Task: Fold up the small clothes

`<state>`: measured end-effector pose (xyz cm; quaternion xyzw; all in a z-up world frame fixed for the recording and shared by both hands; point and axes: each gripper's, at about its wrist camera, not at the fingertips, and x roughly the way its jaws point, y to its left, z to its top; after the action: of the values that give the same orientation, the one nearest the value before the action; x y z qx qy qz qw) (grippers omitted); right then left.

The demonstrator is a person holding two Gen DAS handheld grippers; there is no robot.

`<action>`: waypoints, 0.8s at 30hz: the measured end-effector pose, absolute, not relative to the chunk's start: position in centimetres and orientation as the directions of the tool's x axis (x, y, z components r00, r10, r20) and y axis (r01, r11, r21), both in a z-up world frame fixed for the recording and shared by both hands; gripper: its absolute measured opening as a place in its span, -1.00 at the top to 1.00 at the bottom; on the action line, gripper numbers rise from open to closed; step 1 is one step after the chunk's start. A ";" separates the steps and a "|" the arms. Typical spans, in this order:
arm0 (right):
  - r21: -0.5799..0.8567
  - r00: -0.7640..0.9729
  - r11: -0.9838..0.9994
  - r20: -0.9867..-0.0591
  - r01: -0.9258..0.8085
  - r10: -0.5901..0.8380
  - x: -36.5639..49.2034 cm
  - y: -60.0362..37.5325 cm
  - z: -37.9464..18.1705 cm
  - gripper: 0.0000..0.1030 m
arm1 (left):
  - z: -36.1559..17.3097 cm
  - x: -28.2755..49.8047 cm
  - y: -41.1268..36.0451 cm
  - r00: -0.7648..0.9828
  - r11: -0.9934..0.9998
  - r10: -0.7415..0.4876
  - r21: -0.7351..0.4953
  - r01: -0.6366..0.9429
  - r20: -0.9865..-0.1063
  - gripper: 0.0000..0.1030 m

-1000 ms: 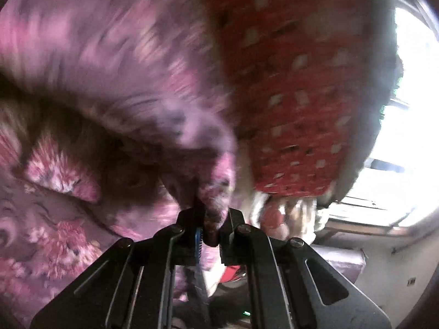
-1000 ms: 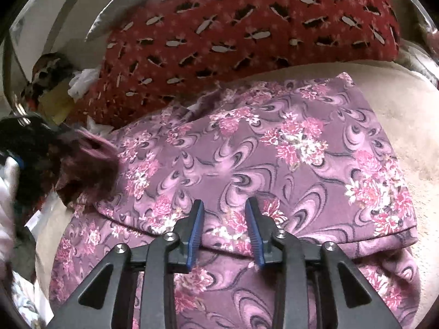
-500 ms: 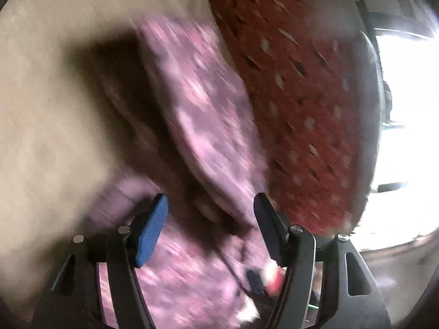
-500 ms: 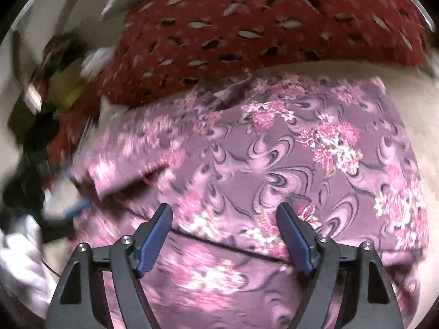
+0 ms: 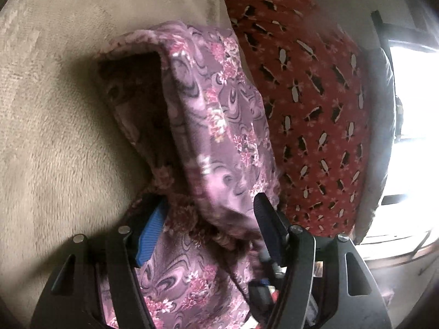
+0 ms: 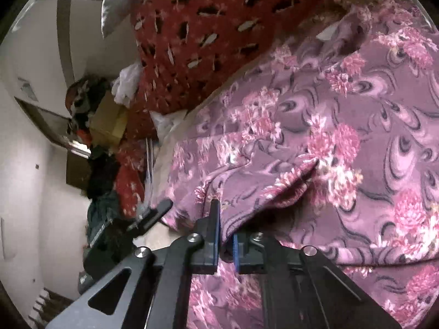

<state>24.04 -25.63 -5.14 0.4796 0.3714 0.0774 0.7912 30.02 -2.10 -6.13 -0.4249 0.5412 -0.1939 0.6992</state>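
1. Right gripper [image 6: 226, 235]: jaws clamped on an edge of the floral garment [image 6: 343, 137].
2. Left gripper [image 5: 208, 230]: jaws apart, straddling a raised fold.
3. Garment lies on the beige blanket [image 5: 55, 109]; advisable: close left firmly, keep edges aligned.

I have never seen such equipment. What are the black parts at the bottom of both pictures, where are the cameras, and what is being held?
No robot is here: a person holds a two-finger gripper in each hand, and each carries a forward-looking camera. The left gripper is open, with its fingers on either side of a fold of the purple floral garment. The right gripper is shut on an edge of that garment. The cloth lies on a beige plush surface, beside a red patterned pillow.
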 end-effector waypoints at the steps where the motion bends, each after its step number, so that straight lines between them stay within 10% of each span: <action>1: 0.813 0.739 0.543 -0.495 0.209 0.457 23.5 -26.0 -4.3 0.87 | -5.9 30.0 -2.2 0.342 0.574 -0.724 -0.798 -0.182 -0.599 -0.23; 10: 0.657 0.834 0.710 -0.519 0.252 0.185 16.4 -34.8 1.4 0.87 | -5.4 29.5 -3.9 0.329 0.638 -0.687 -0.754 -0.155 -0.648 -0.22; 19: 0.570 0.731 0.640 -0.682 0.515 0.020 10.8 -42.3 -4.6 0.87 | -4.2 29.3 -4.5 0.336 0.680 -0.649 -0.719 -0.147 -0.682 -0.23; 24: 0.626 0.810 0.636 -0.586 0.450 0.003 10.1 -42.4 -2.2 0.88 | -3.9 29.1 -5.1 0.367 0.725 -0.605 -0.680 -0.112 -0.706 -0.20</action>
<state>10.14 -42.41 -2.24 0.4061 0.2791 -0.1299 0.8604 29.07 -5.08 -3.95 -0.3333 0.5385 -0.1629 0.7565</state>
